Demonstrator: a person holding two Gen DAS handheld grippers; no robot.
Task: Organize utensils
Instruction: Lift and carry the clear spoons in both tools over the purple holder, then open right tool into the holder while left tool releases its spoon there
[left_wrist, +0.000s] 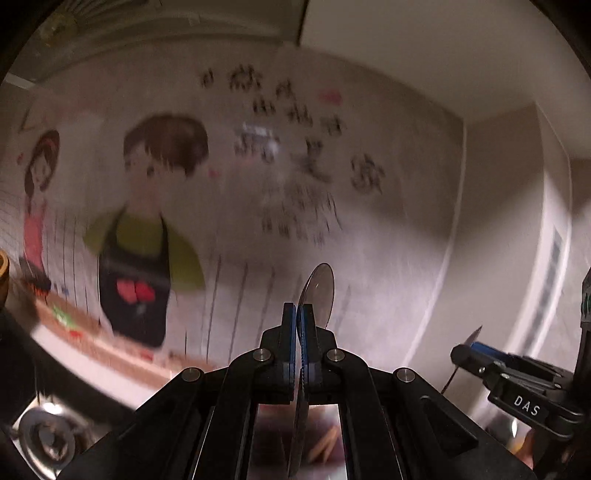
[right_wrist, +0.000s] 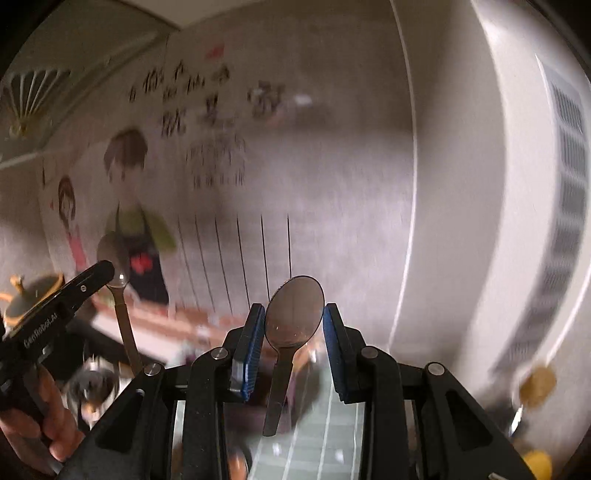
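Observation:
My left gripper (left_wrist: 298, 310) is shut on a metal spoon (left_wrist: 319, 290), seen edge-on, with its bowl sticking up past the fingertips and its handle running down between the fingers. My right gripper (right_wrist: 294, 310) is shut across the bowl of a second metal spoon (right_wrist: 295, 321), whose handle hangs down toward the camera. Both are raised in front of the wall. The right wrist view shows the left gripper (right_wrist: 99, 271) at the left with its spoon (right_wrist: 123, 325). At the right edge of the left wrist view is the right gripper (left_wrist: 467, 352).
A wall poster (left_wrist: 155, 206) with cartoon figures and writing fills the background. A white appliance (right_wrist: 517, 221) with a vent grille stands at the right. A stove burner (left_wrist: 40, 435) lies low at the left. A person's hand (right_wrist: 48, 421) holds the left gripper.

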